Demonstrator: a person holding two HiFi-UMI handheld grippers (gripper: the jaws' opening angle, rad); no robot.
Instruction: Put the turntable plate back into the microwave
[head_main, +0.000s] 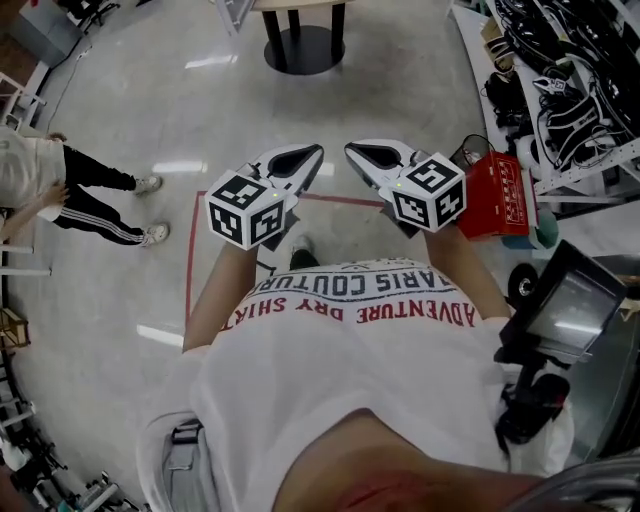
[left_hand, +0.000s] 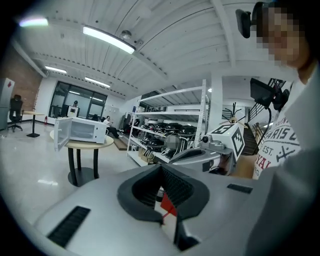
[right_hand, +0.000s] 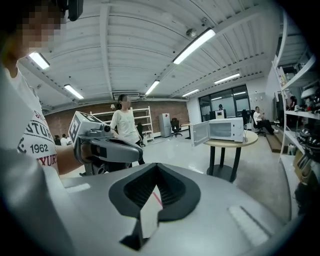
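Jaws of the 2 tools, left gripper (left_hand: 161, 169) and right gripper (right_hand: 156, 169), were clenched on nothing. The open microwave (left_hand: 80, 130) stood well apart, mid-left in the left gripper view and mid-right in the other, so neither was nearer. No turntable plate showed.

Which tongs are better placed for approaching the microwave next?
Right, narrowly: left tongs and right tongs are both shut, empty, level and far from the microwave; its door hangs open leftward, probably leaving the right side freer.
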